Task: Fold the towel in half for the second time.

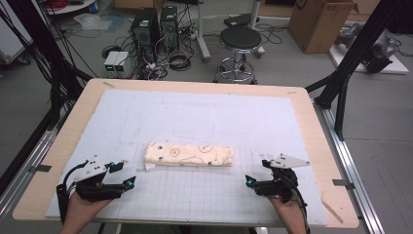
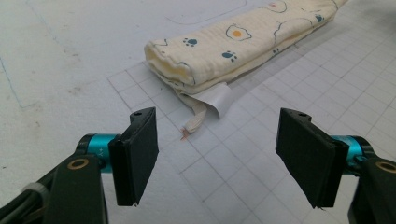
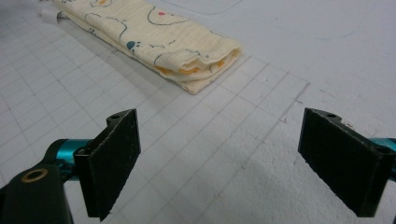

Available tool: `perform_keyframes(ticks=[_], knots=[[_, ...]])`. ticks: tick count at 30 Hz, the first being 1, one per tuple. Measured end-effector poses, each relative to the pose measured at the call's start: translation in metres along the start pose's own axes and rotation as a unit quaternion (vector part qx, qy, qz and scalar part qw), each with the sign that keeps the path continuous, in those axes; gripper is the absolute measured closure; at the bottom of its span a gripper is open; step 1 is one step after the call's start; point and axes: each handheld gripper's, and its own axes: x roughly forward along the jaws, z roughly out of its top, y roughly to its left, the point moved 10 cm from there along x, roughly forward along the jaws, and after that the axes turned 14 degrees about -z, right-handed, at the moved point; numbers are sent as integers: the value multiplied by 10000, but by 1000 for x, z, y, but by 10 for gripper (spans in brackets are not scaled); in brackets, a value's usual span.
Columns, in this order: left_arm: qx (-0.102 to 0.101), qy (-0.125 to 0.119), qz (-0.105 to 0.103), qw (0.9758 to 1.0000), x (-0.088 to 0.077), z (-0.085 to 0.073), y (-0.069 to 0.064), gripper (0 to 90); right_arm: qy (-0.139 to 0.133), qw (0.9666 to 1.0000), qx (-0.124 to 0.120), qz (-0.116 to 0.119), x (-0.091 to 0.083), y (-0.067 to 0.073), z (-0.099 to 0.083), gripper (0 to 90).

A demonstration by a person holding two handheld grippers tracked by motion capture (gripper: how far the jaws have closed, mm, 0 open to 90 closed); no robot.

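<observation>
Folded cream cloth [image 1: 189, 155] with paw and egg prints lies flat on the white gridded mat [image 1: 204, 122] covering the desk [image 1: 311, 131], near-centre, long axis left to right. White label and a loose tie stick out at its left end. Left gripper [image 1: 122, 174] rests near-left of the cloth, fingers [image 2: 135, 161] spread, nothing between them. Right gripper [image 1: 256, 171] sits near-right, well apart from the cloth's right end, fingers [image 3: 112, 161] spread wide, likewise empty.
</observation>
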Motion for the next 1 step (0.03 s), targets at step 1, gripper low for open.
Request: perform_keyframes(ticks=[1], knots=[[-18, -21, 4, 10000, 0, 0, 0, 301, -9, 10000, -2, -10, 0, 0, 0, 124]])
